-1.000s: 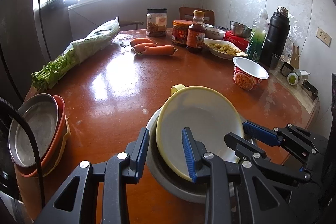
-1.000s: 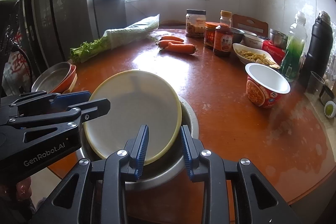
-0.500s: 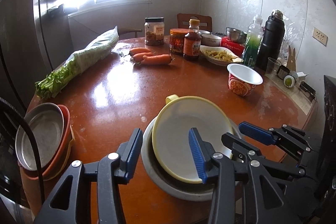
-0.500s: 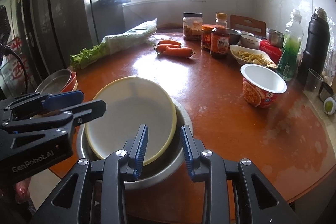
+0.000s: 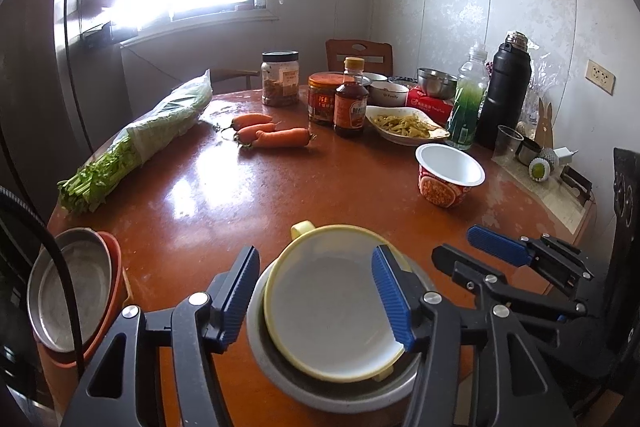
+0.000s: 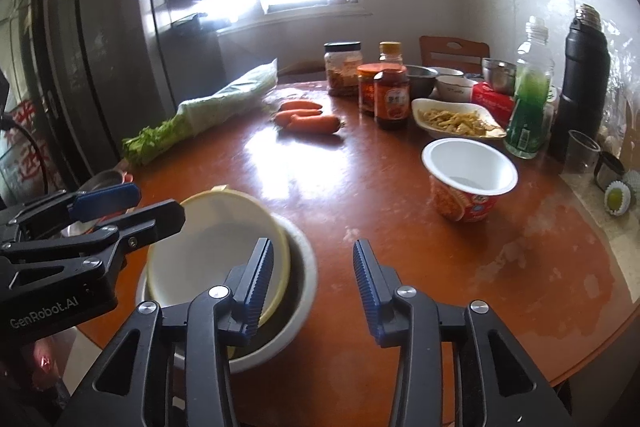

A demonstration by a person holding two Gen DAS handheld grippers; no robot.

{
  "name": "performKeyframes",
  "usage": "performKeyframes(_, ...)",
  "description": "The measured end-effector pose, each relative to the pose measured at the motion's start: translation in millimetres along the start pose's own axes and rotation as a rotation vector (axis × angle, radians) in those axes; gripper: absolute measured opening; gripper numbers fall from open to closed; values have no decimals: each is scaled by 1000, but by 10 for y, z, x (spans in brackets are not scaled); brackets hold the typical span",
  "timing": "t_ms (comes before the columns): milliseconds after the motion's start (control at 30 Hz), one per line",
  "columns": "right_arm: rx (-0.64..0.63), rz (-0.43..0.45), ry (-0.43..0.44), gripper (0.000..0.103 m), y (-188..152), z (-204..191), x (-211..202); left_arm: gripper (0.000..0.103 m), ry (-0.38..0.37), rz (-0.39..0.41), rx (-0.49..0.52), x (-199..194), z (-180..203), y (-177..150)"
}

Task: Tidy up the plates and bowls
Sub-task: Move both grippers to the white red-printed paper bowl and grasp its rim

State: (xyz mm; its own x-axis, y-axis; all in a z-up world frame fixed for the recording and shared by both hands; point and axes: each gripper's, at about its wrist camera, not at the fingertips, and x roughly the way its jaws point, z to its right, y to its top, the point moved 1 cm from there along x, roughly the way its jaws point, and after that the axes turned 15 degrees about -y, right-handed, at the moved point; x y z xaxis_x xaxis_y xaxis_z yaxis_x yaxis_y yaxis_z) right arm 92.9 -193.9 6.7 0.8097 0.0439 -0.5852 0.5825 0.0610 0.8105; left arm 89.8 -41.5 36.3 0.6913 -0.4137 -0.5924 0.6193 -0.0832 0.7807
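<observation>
A yellow-rimmed bowl (image 5: 328,311) lies tilted inside a grey metal basin (image 5: 280,375) at the near edge of the round brown table (image 5: 248,195). My left gripper (image 5: 316,299) is open above the bowl, not touching it. My right gripper (image 6: 314,287) is open, just right of the basin (image 6: 304,267) and the yellow bowl (image 6: 216,247). A stack of a metal plate (image 5: 72,287) on orange dishes sits at the table's left edge. An empty noodle cup (image 5: 448,175) stands to the right; it also shows in the right wrist view (image 6: 468,179).
Carrots (image 5: 276,135), bagged greens (image 5: 152,131), jars and a sauce bottle (image 5: 350,99), a dish of food (image 5: 404,125), a green bottle (image 5: 466,107), a black flask (image 5: 504,91) and small bowls crowd the far side. A fridge (image 6: 100,67) stands left.
Both grippers have opened wider and drawn back and up from the yellow bowl. The bowl now rests in the basin. The right gripper has shifted to the right.
</observation>
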Motion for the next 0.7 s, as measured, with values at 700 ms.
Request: performKeyframes(700,149,-48,-159,48,447,1010,596,60,-61,-87,43,777,265,561)
